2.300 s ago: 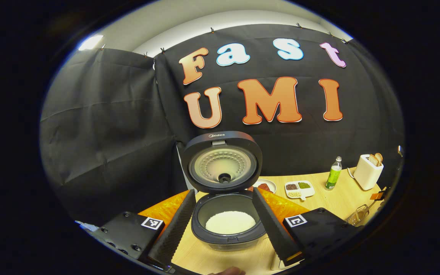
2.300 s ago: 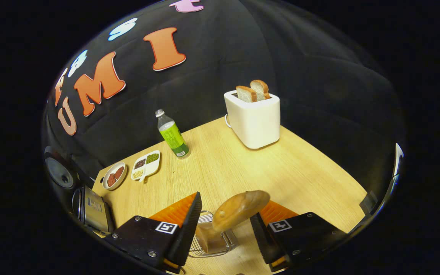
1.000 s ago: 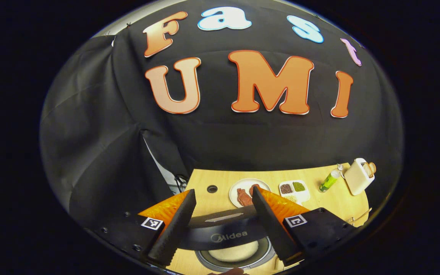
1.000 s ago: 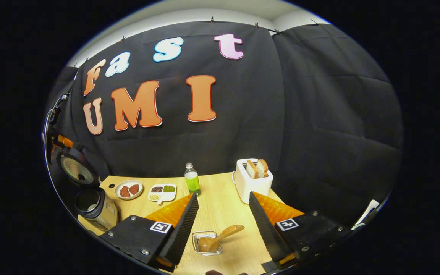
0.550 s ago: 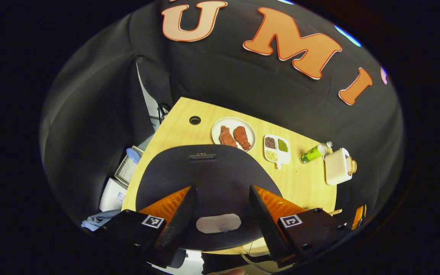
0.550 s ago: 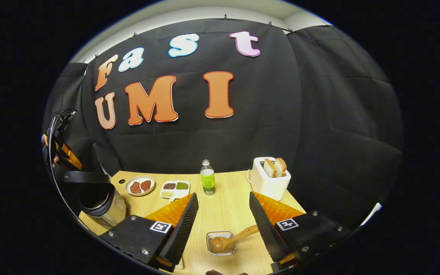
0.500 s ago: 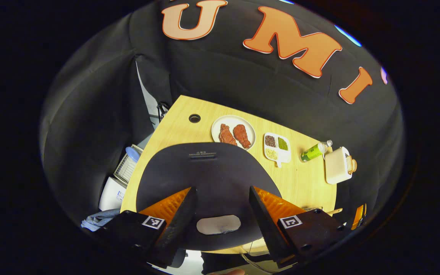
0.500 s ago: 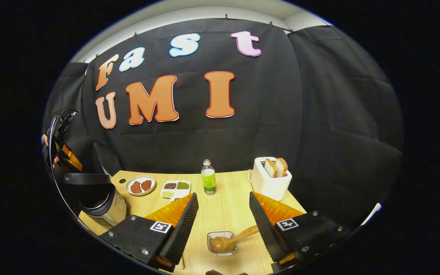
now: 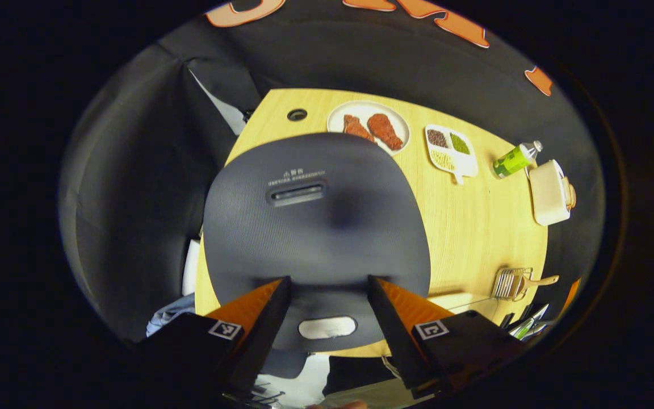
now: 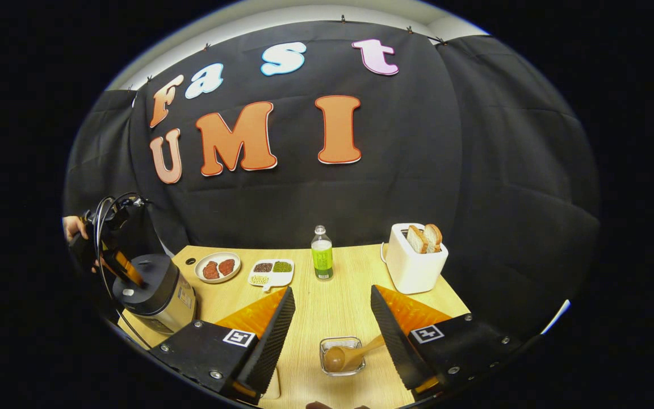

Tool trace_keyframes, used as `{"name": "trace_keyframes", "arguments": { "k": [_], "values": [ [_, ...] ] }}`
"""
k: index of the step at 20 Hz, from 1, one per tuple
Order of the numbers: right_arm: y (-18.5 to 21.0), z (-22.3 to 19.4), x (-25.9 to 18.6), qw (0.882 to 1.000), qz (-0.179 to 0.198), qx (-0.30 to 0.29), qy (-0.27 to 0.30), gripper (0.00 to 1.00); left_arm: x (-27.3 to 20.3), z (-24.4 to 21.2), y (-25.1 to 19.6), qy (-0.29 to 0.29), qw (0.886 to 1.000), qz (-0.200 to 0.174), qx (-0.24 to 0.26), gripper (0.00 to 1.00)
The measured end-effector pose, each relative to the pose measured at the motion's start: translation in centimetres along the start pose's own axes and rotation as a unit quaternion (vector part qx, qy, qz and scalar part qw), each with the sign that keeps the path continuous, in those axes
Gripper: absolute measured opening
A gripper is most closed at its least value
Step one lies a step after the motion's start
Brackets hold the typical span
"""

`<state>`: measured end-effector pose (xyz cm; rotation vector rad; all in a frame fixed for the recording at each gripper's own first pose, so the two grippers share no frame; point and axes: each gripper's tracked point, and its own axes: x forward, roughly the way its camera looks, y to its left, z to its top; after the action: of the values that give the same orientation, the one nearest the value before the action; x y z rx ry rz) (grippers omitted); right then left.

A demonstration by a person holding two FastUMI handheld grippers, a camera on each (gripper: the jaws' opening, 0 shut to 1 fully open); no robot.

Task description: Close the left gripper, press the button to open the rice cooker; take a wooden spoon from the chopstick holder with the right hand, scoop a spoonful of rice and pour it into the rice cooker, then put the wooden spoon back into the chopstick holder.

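The dark lid of the rice cooker [image 9: 315, 227] lies shut, seen from above, with its pale oval button [image 9: 327, 328] at the near edge. My left gripper [image 9: 325, 281] is open, its fingers spread over the front of the lid on either side of the button. In the right gripper view the left gripper [image 10: 120, 264] rests on top of the rice cooker [image 10: 159, 292] at the far left. The wooden spoon [image 10: 349, 355] lies bowl down in the wire chopstick holder [image 10: 339, 341]. My right gripper [image 10: 331, 291] is open, held back above the holder with nothing between its fingers.
On the wooden table [image 10: 327, 312] stand a plate of meat [image 10: 217, 267], a divided dish of beans [image 10: 271, 271], a green bottle [image 10: 321, 255] and a white toaster with bread [image 10: 415, 258]. A hand [image 10: 71, 227] holds the left gripper. A hole [image 9: 297, 115] is in the table's far corner.
The cooker's lid has swung from upright to shut, with my left gripper coming over and down onto it. My right gripper let go of the spoon and drew back from the holder.
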<state>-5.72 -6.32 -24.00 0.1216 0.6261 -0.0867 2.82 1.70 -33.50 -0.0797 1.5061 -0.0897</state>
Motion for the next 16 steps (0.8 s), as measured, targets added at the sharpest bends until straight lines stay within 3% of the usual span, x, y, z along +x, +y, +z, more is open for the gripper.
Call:
{"name": "trace_keyframes", "arguments": {
  "k": [4, 7, 9, 11, 16],
  "values": [
    [1.2, 0.5, 0.1, 1.000, 0.012, -0.001, -0.005, 0.84, -0.5, -0.2, 0.1, -0.032, 0.999, -0.007, -0.002, 0.94],
    [2.2, 2.3, 0.0, 0.999, 0.024, -0.008, -0.025, 0.84, -1.1, 1.1, 0.6, -0.129, 0.992, 0.009, -0.002, 0.95],
    [3.0, 3.8, 0.0, 0.999, 0.031, -0.014, -0.043, 0.84, -3.1, 1.9, 0.1, -0.203, 0.979, 0.017, 0.003, 0.95],
    [3.8, 5.5, -0.1, 0.997, 0.035, -0.019, -0.064, 0.84, -6.8, 3.2, -0.3, -0.294, 0.955, 0.031, 0.012, 0.94],
    [6.3, 9.0, -1.1, 0.992, 0.049, -0.025, -0.111, 0.84, -16.1, 4.2, -1.9, -0.480, 0.874, 0.072, 0.023, 0.92]
  ]
}}
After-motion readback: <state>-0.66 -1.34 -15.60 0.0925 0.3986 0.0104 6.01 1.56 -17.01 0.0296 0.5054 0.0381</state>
